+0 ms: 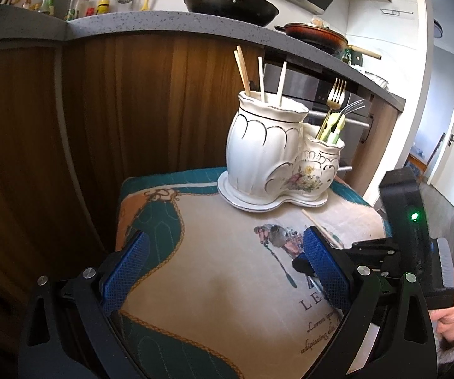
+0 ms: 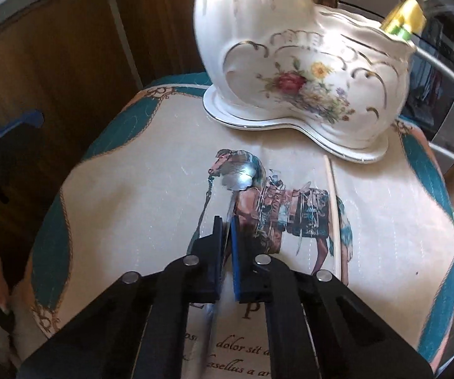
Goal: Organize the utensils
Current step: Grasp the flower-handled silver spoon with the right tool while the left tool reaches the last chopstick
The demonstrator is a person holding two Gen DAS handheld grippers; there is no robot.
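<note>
Spoon, lying on the cushion: right gripper is clenching its handle. Left gripper is waiting, fingers released. Next: lifting it into the ceramic holder.

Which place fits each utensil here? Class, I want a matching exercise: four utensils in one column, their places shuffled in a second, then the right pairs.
Utensils
1. bundle of upright pale wooden chopsticks
2. metal forks with pale green handles
3. shiny metal spoon
4. single pale wooden chopstick

Places
A. lying loose on the printed horse-picture cloth
B. in the short compartment of the white ceramic flowered holder
C. pinched by its handle in the right claw
D. in the holder's tall compartment

Pairs: 1-D, 2-B, 3-C, 4-A
</note>
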